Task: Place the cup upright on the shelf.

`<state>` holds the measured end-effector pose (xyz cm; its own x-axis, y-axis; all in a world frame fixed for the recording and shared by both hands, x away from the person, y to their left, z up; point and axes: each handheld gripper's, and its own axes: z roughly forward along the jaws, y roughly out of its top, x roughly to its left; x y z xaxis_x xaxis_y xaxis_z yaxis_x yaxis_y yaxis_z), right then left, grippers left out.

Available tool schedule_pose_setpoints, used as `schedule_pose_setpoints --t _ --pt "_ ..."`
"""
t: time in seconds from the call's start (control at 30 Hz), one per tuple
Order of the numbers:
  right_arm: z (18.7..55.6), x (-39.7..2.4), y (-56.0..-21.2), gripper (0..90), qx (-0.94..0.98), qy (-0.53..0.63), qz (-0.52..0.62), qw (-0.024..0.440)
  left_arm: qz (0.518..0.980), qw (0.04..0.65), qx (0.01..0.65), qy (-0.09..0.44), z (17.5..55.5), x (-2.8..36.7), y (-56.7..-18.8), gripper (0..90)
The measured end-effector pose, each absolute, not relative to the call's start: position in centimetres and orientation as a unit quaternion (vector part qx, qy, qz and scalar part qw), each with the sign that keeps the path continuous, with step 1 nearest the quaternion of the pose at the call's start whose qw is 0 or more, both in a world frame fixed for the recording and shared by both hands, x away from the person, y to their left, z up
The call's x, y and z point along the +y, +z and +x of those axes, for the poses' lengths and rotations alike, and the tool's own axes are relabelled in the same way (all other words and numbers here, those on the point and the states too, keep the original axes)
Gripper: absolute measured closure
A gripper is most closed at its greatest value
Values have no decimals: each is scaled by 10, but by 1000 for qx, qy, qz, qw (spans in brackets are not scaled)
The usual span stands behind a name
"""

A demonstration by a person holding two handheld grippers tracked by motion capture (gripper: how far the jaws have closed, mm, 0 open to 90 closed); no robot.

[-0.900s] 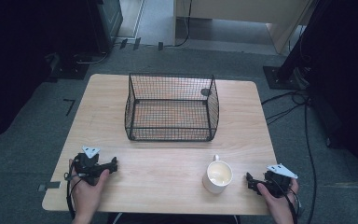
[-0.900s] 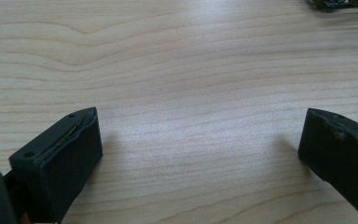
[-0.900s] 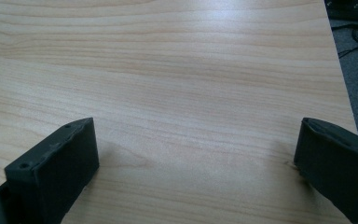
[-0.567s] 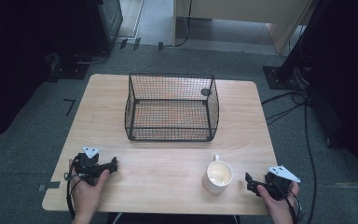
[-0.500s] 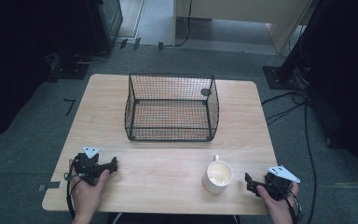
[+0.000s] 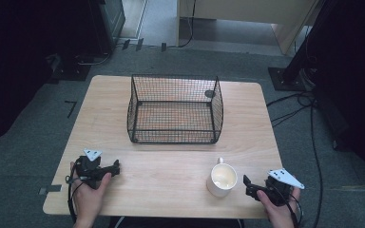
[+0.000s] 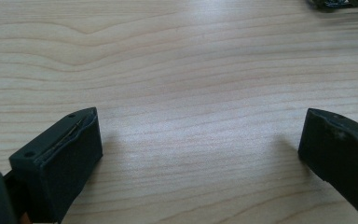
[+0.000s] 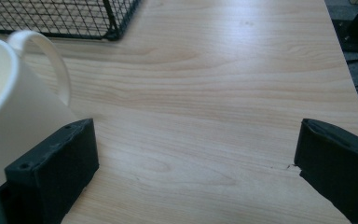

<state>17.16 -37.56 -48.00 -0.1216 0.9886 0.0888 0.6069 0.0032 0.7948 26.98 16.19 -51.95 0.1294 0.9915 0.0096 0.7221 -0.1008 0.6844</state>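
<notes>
Wooden table (image 6: 171, 166) with wire basket (image 6: 175, 110), mug (image 6: 222, 179)

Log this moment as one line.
left gripper open, idle | right gripper open beside mug | basket empty | mug upright on table

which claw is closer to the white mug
Right. The right claw sits open just beside the mug; the left claw rests open far across the table.

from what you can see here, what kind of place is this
Probably a lab or recording workspace, not a home. A bare light wooden table stands on grey carpet with loose black cables and dark equipment stands around it. On it sit a staged black wire basket and white ceramic mug.
</notes>
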Motion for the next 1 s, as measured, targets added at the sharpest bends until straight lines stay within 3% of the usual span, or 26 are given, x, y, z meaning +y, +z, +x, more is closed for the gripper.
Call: schedule_pose_setpoints --t 0.63,1.0 --pt "157 -336 -448 0 657 418 570 263 700 273 612 246 270 162 -519 0" --pt "158 -306 -454 0 673 432 549 243 700 274 612 246 270 162 -520 0"
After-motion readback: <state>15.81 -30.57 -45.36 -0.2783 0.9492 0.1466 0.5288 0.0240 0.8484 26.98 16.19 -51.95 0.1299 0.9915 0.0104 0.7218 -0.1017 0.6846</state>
